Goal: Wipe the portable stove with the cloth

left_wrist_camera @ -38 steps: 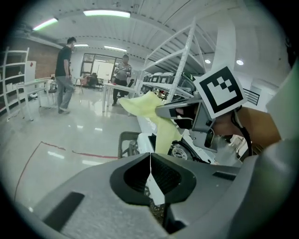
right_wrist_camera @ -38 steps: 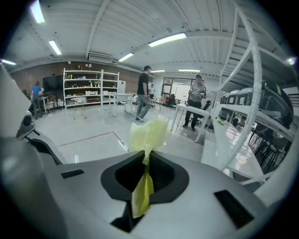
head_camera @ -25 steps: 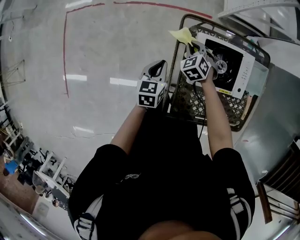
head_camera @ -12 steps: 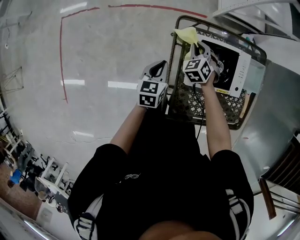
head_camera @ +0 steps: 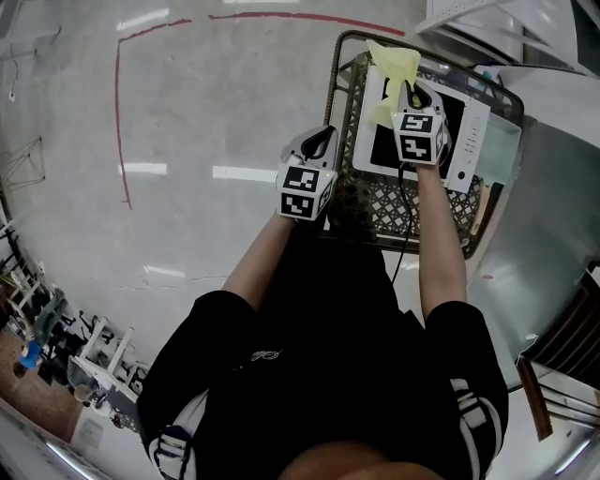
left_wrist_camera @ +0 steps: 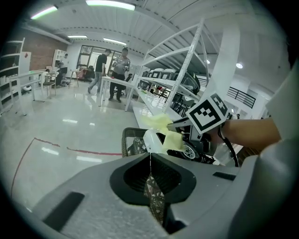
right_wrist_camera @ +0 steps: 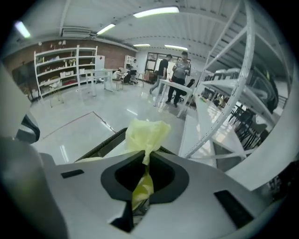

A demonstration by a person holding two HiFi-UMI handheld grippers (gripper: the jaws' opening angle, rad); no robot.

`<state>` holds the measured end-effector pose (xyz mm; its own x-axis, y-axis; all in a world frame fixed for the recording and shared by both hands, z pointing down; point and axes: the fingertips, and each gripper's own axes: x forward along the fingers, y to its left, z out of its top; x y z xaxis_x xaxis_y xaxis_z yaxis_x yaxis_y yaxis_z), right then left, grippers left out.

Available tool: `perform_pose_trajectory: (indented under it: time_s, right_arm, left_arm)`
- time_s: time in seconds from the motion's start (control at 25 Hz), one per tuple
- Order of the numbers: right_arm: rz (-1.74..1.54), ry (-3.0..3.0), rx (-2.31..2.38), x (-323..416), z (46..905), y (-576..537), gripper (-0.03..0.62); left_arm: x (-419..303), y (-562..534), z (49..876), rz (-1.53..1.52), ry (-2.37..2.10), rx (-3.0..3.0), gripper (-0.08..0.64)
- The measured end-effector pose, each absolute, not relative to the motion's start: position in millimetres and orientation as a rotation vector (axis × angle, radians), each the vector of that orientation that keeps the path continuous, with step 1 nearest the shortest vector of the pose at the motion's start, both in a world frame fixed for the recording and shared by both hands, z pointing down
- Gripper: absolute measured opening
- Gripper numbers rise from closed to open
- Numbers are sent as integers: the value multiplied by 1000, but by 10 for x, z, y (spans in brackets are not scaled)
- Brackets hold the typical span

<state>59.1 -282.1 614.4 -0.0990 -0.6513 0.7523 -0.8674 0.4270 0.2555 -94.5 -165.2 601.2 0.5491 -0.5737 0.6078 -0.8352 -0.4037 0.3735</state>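
The white portable stove with a black top lies in a dark wire-mesh basket. My right gripper is over the stove, shut on the yellow cloth, which bunches out past the jaws at the stove's far edge. In the right gripper view the cloth is pinched between the shut jaws of that gripper. My left gripper hovers just left of the basket's rim, shut and holding nothing. The left gripper view looks past its jaws to the stove and cloth.
The basket stands on a pale polished floor with a red tape line. A metal surface and white shelving lie to the right. A black cable runs back from the right gripper. People stand far off.
My right gripper has carried the cloth from the basket's far left corner rightward onto the stove. The left gripper has barely moved.
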Motion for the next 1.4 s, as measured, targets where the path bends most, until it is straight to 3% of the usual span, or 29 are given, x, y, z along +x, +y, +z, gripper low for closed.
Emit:
perform_pose_trajectory:
  time_s: [0.72, 1.04, 1.4]
  right_arm:
    - [490, -1814, 1374, 1146, 6307, -2803, 21]
    - [330, -1857, 1133, 911, 6378, -2782, 21]
    - [299, -1760, 1134, 1369, 6394, -2711, 21]
  left_arm:
    - [-543, -1567, 5996, 542, -1143, 2109, 21]
    - [-283, -1514, 5994, 558, -1125, 2121, 21]
    - [-52, -1470, 5992, 544, -1122, 2123, 21]
